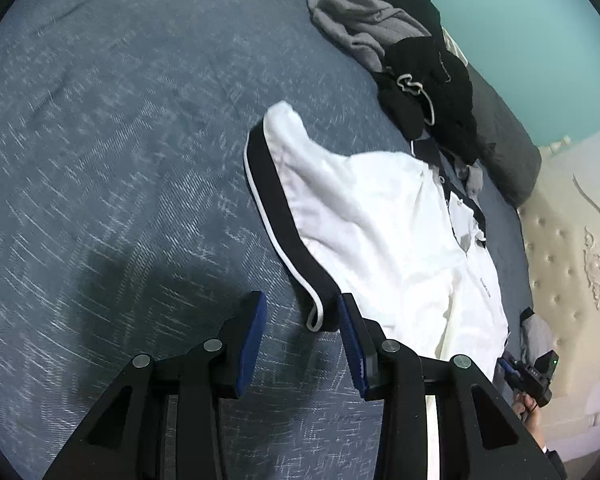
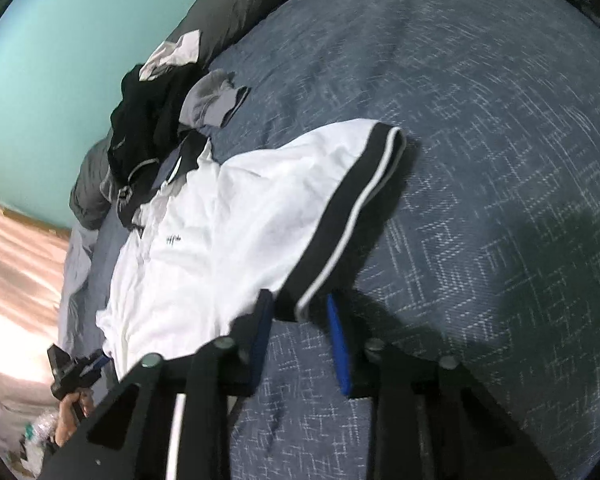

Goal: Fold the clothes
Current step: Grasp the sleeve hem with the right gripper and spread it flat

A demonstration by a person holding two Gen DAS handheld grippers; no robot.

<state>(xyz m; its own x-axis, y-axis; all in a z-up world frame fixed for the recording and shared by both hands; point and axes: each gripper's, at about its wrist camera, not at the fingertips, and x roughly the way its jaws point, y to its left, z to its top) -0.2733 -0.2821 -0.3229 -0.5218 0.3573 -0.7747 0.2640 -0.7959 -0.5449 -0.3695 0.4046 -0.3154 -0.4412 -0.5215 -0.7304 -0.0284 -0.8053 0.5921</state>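
Note:
A white polo shirt (image 1: 380, 220) with black, white-striped sleeve cuffs lies spread on the blue patterned bedspread (image 1: 120, 160). My left gripper (image 1: 303, 304) is open low over the bed. The end of one cuff (image 1: 316, 316) lies between its blue pads, close to the right pad. In the right wrist view the same shirt (image 2: 228, 220) lies with its other cuff (image 2: 340, 220) running down to my right gripper (image 2: 299, 305). That gripper is open, and the cuff's corner sits between its pads. Each view shows the other gripper small beyond the shirt, held by a hand (image 1: 526, 404).
A pile of black clothes (image 1: 428, 80) and grey clothes (image 1: 360, 20) lies past the shirt's collar, against a dark grey pillow (image 1: 508, 152). A cream tufted headboard (image 1: 560, 260) and a teal wall (image 1: 520, 20) bound the bed. A plastic bottle (image 2: 40, 432) lies off the bed.

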